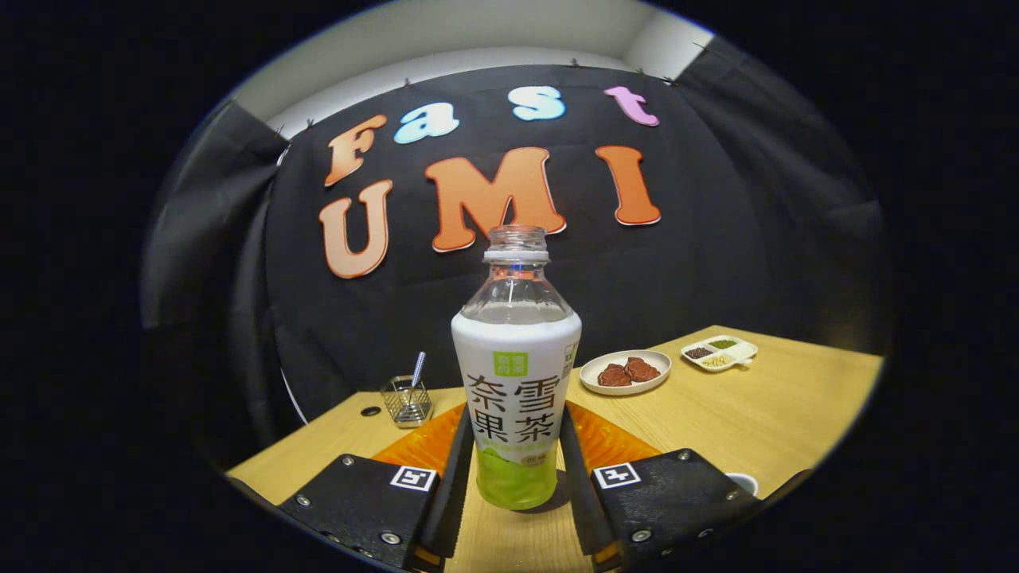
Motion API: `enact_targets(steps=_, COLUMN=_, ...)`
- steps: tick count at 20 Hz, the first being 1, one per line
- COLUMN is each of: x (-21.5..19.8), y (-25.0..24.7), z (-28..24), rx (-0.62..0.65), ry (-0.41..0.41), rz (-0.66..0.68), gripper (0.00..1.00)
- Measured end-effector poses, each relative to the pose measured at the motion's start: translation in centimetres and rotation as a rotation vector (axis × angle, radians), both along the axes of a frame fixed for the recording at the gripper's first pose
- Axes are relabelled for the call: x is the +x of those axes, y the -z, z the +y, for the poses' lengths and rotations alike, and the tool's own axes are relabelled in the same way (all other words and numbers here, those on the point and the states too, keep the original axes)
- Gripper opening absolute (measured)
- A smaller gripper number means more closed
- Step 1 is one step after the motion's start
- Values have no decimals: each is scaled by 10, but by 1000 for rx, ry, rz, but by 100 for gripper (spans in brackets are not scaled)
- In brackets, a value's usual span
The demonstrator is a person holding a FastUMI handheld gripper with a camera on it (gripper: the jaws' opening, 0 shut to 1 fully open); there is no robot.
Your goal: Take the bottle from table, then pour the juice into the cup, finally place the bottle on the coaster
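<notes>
So the bottle [516,374] is seen standing upright on the wooden table [764,422], right between the two fingers of the gripper [516,477], cap already off and the clear neck left open at the top. A white label with a green lower band is wrapped round most of it, and the green juice can be made out at the bottom. The fingers are set narrow, hugging the bottle's lower body on both sides; both look pressed against it, so it's taken as gripped, and its base looks to be resting on the tabletop with a small shadow under it. Just behind the bottle, an orange ribbed coaster [613,438] is partly hidden, poking out on both sides of the fingers. A sliver of a white cup [744,481] is caught just beside the right finger's mount, mostly cut off. Further back, a white plate [626,372] with brown pieces of food is laid out, and beyond that a divided white dish [720,352] with small portions of grains. Off to the left, a wire mesh holder [407,400] with a straw-like thing stuck in it is parked near the table's far edge.
</notes>
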State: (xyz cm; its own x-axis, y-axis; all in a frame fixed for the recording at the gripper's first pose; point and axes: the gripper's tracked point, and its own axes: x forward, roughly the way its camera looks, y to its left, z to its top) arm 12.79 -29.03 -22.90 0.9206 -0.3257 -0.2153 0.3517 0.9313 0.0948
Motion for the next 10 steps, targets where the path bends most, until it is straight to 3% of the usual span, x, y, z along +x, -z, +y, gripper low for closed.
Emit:
enact_targets(steps=4, x=13, y=20, z=5, rx=-114, ry=-57, rz=88, gripper=58)
enact_targets(steps=10, x=38, y=52, z=-4, rx=-134, ry=-77, rz=143, gripper=57)
